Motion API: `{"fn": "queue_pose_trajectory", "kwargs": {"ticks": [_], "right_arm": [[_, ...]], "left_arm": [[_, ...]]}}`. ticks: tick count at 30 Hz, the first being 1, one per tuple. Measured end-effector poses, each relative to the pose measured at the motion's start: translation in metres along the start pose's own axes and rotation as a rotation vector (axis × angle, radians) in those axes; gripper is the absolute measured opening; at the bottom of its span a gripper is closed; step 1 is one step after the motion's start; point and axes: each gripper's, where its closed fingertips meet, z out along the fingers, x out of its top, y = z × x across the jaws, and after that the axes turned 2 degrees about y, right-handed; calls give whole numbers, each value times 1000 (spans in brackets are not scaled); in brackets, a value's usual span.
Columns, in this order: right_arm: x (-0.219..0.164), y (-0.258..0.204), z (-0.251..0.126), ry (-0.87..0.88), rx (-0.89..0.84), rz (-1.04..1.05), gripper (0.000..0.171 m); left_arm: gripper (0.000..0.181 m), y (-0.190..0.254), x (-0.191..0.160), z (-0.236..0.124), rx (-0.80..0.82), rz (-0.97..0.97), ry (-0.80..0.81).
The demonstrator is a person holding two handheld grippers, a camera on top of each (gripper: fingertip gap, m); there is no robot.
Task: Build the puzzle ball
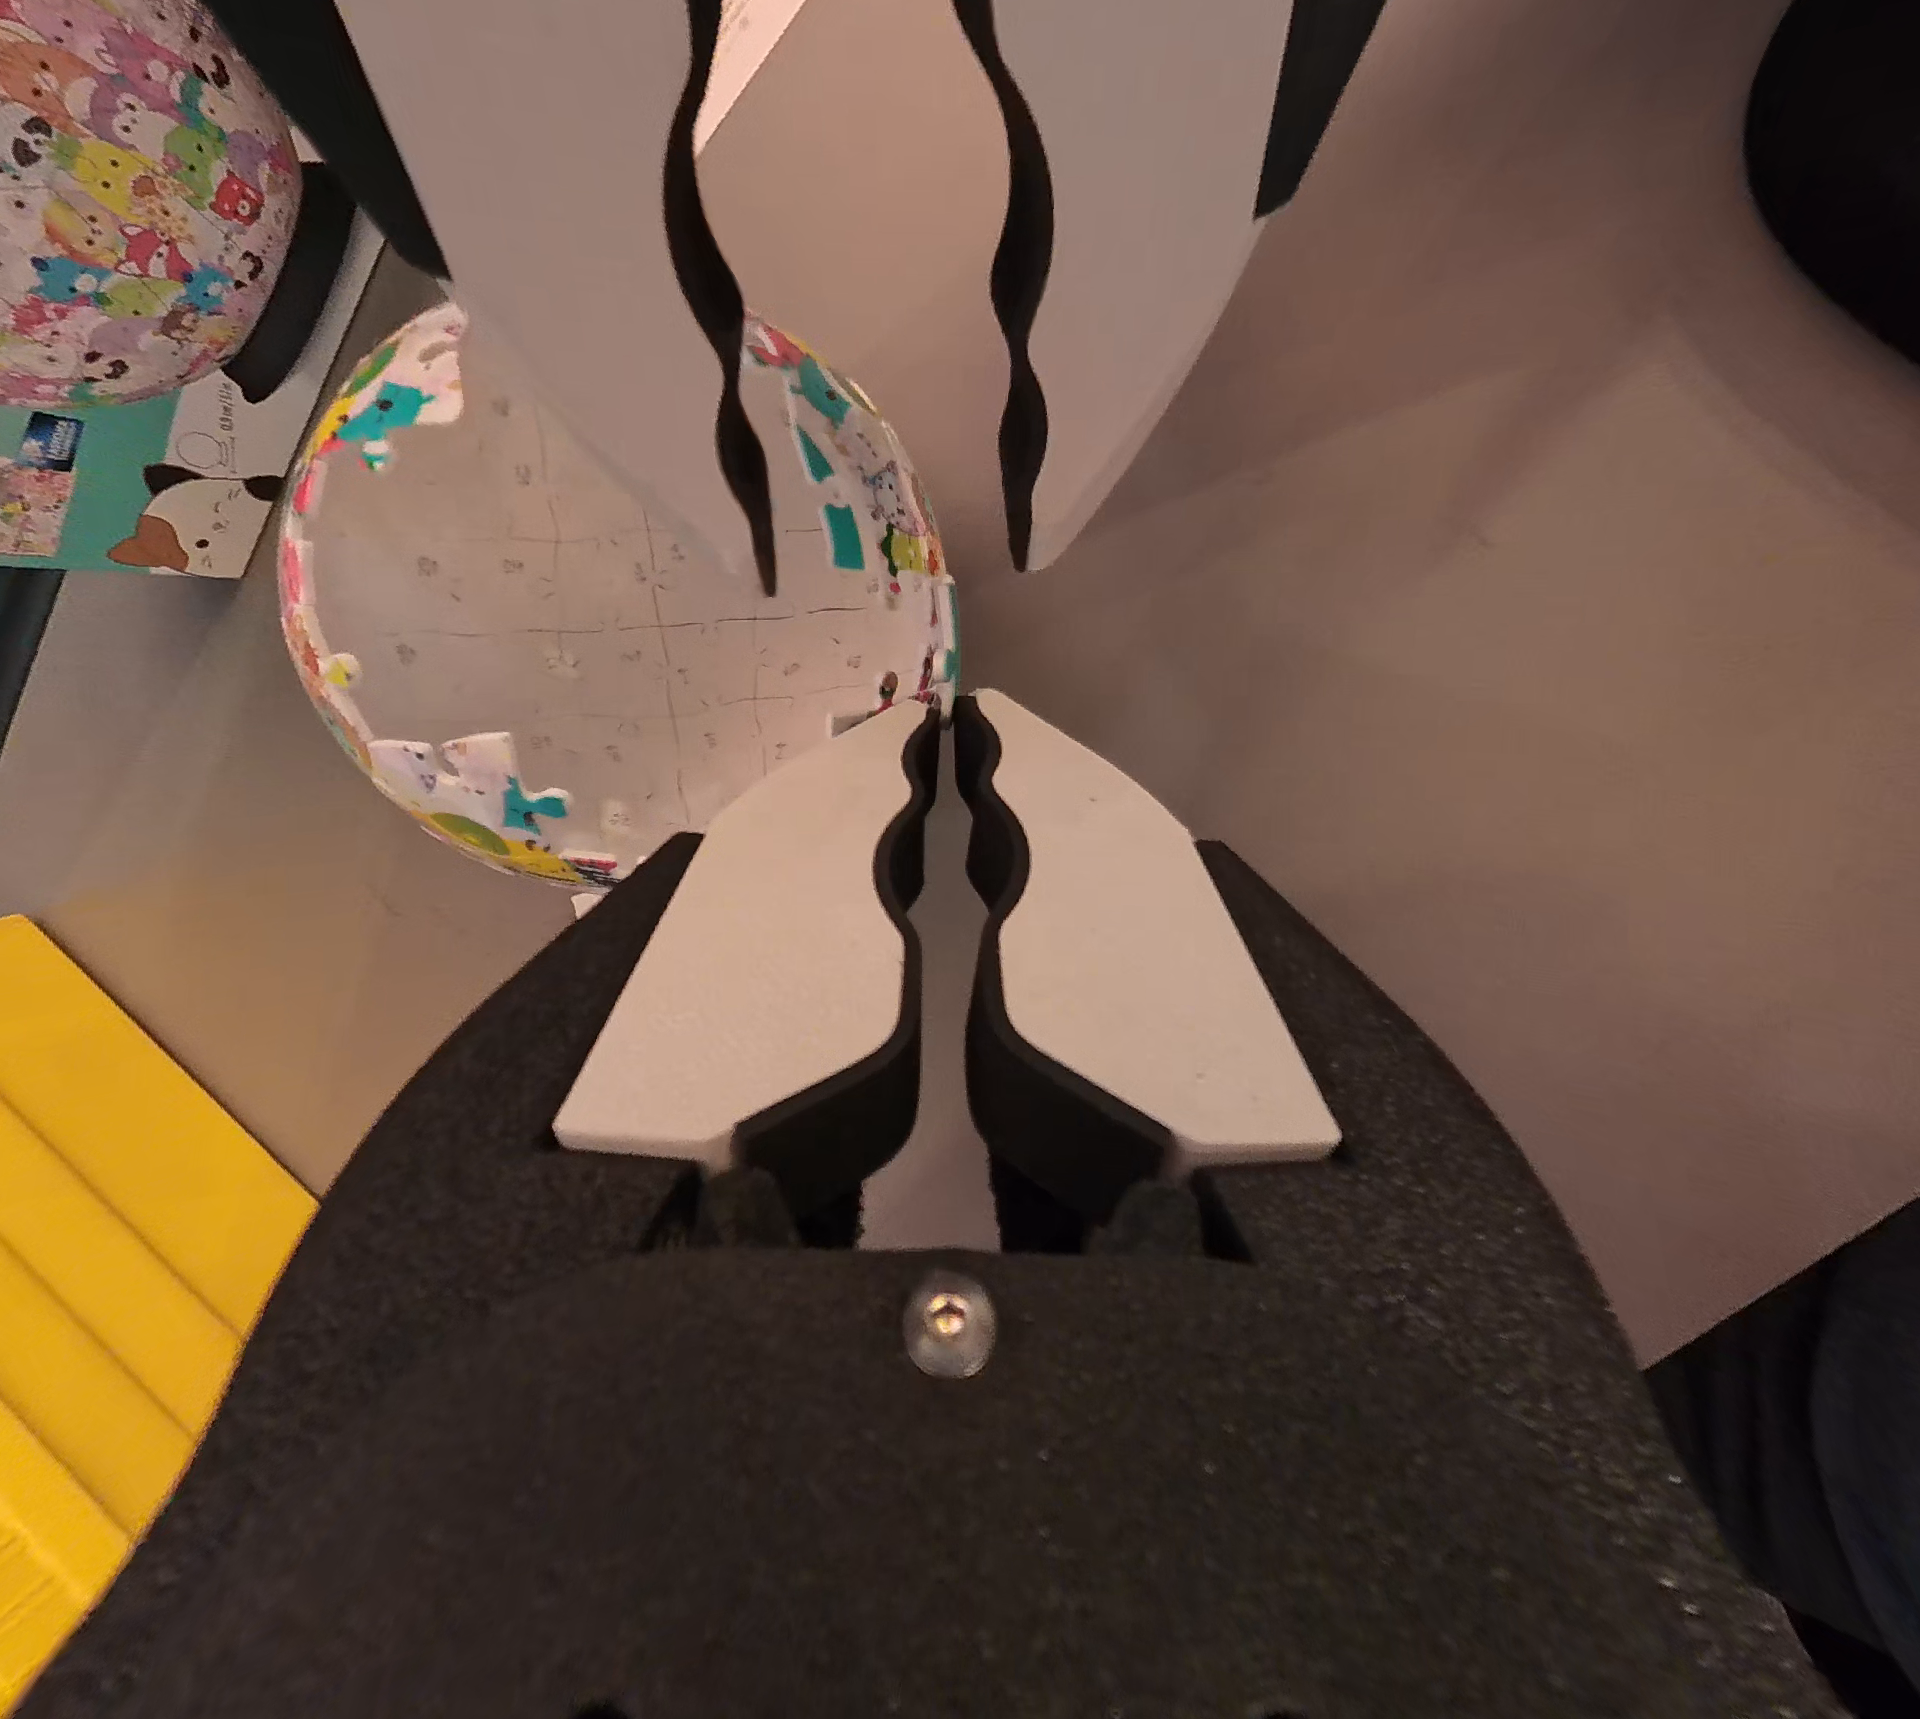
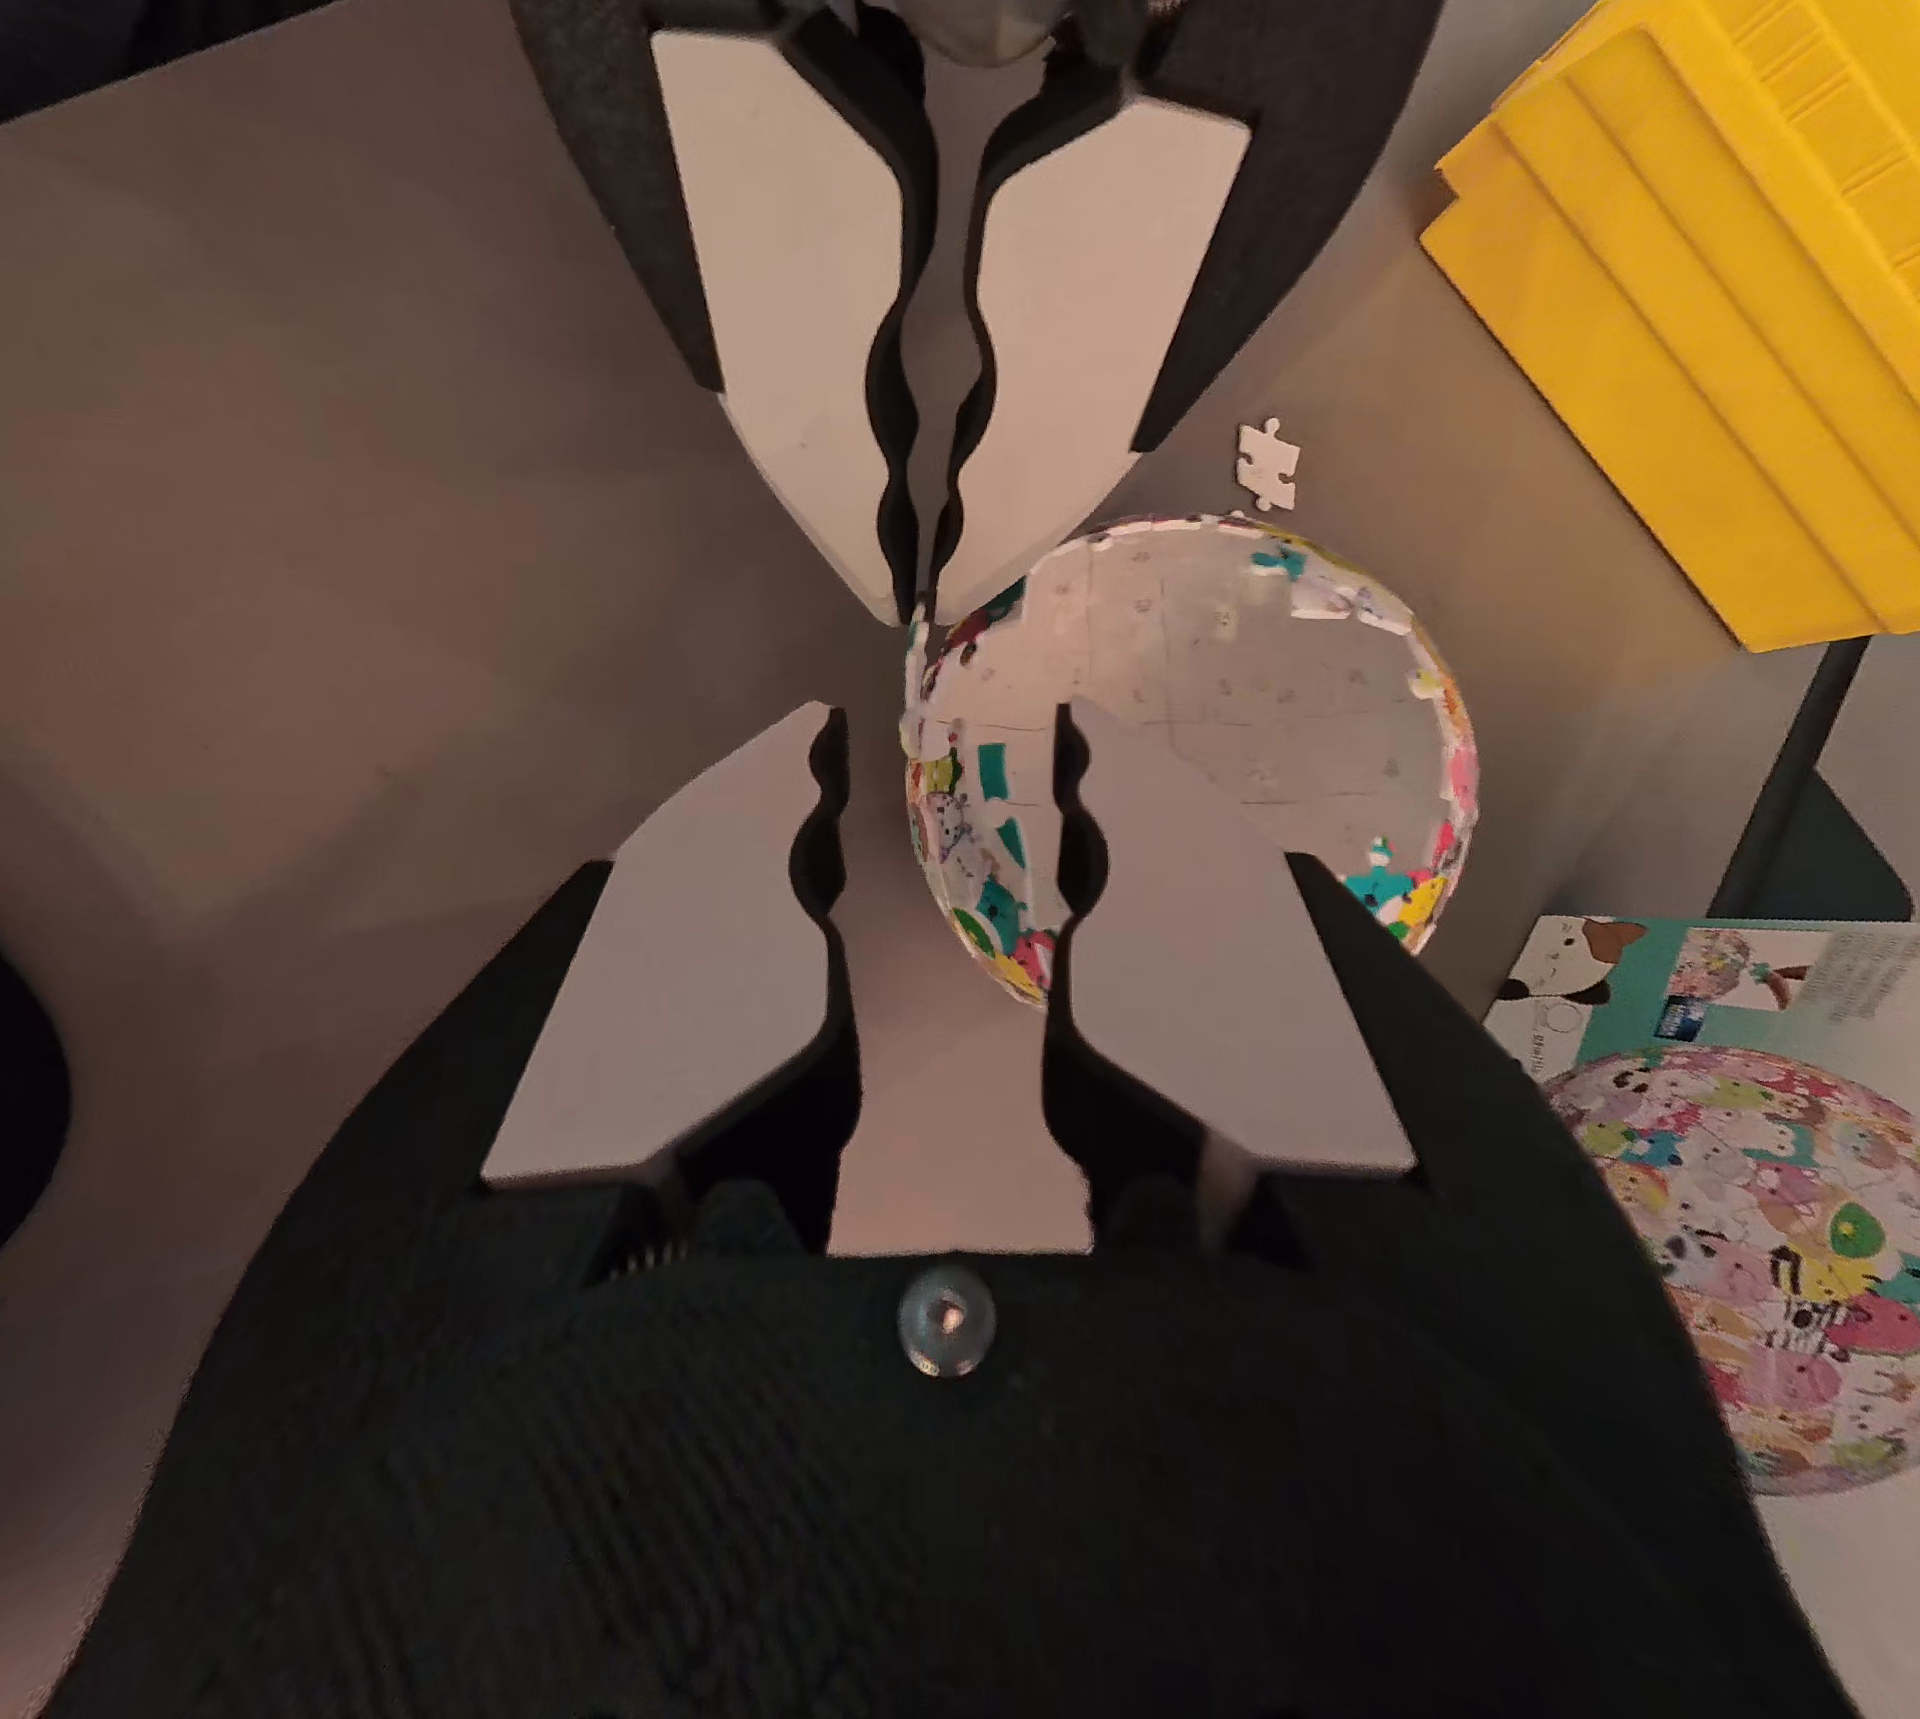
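Note:
The part-built puzzle ball (image 1: 540, 630) is an open half shell lying on the grey table, white inside and colourful outside; it also shows in the right wrist view (image 2: 1247, 713). My left gripper (image 1: 948, 719) is shut on the shell's rim, and it shows from the top of the right wrist view (image 2: 920, 615). My right gripper (image 2: 948, 713) is open and empty. Its fingers stand on either side of the shell's wall near the same rim, one over the inside and one outside, as the left wrist view (image 1: 894, 568) shows. A loose white piece (image 2: 1270, 464) lies beside the shell.
A yellow ribbed bin (image 2: 1683, 267) stands on the table past the shell and shows in the left wrist view (image 1: 104, 1202). The puzzle's box (image 2: 1766, 1202), with a picture of the finished ball, lies next to the shell (image 1: 114, 215). My two grippers' fingertips are within a few centimetres of each other.

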Motion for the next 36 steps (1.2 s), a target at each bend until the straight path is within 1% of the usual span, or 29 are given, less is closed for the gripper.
{"fn": "queue_pose_trajectory", "kwargs": {"ticks": [1,10,17,19,22,23,27,36], "right_arm": [[0,1,0,-3,-7,-6,40],[-6,4,-1,-11,-22,-24,40],[-4,2,2,5,-6,-25,36],[-1,5,3,17,-21,-41,32],[4,6,0,46,-37,-67,12],[3,7,0,39,-43,-70,10],[-2,6,3,12,-23,-36,15],[-4,13,9,1,-56,-15,12]], "left_arm": [[3,0,0,0,0,-2,-1],[3,-6,0,0,-16,-31,-32],[2,-11,1,0,-26,-51,-48],[2,-11,1,0,-29,-53,-49],[3,-11,-1,1,-30,-56,-49],[3,-12,-1,1,-31,-56,-47],[3,-13,-1,1,-27,-57,-44],[2,-14,-3,1,-24,-53,-32]]}}
